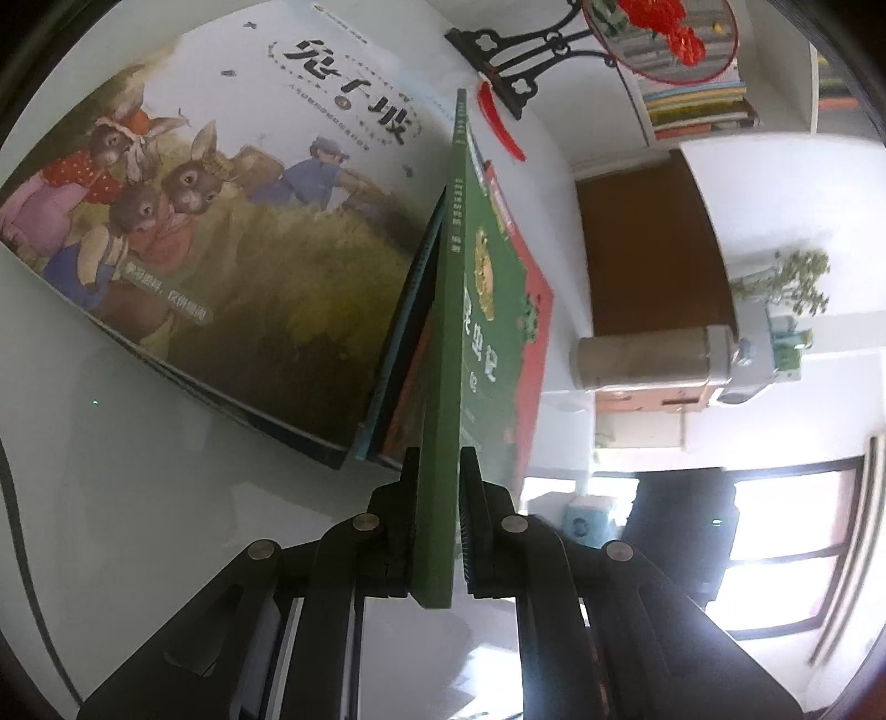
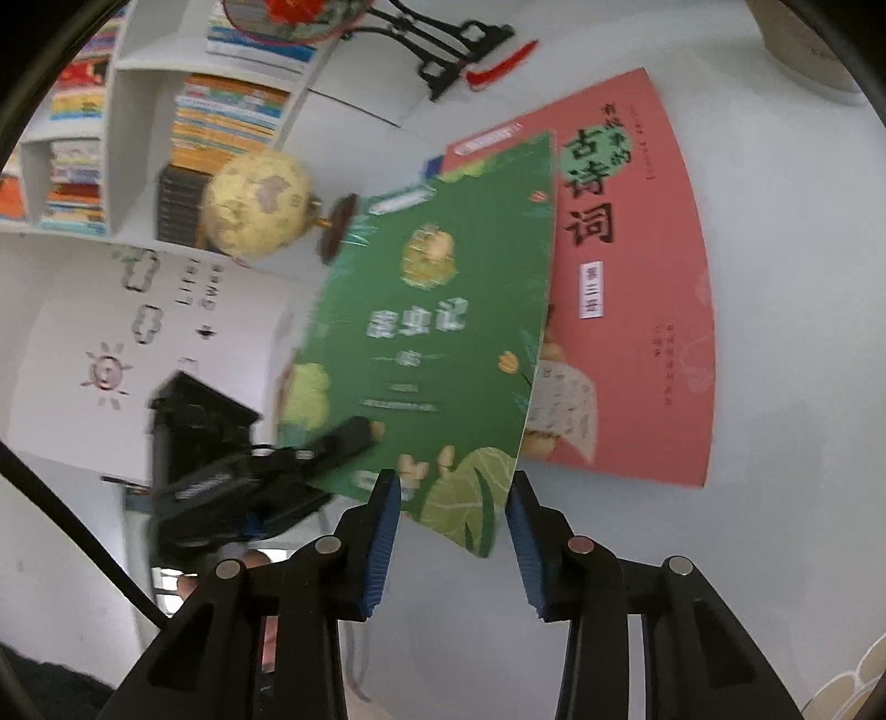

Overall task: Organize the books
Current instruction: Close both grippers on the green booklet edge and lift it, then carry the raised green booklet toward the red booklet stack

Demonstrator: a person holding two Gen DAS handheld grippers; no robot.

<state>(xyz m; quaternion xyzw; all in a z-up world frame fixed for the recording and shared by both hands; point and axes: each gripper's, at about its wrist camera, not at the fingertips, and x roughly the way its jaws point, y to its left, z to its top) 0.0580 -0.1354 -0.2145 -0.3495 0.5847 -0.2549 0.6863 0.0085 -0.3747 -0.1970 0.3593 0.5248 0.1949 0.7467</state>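
Green book (image 1: 440, 399) clamped on edge in the left gripper (image 1: 440, 520), jaws pinched tight on its lower corner, long axis running straight away from the fingers. Same green book (image 2: 437, 332) seen face-on from the right wrist, cover tilted, lifted clear of the white table (image 2: 775, 387). Right gripper (image 2: 451, 545) just below the book's near corner, blue pads (image 2: 382, 548) standing apart with that corner between them but not pressing on it; holding nothing, so far as can be told. Left gripper (image 2: 310, 454) gripping the book's lower left edge, to the left of the right one's fingers.

Beyond the green book on the right, lying flat: red poetry book (image 2: 626, 288), partly overlapped. Left of the green book, flat as well: rabbit picture book (image 1: 232, 238), with thinner volumes under it. Further past the green book: black ornament stand (image 2: 443, 50), globe (image 2: 257, 205), then shelves of books (image 2: 227, 111).

Judging by that, left hand already in charge; right hand nearer the free corner, best placed to steady it.
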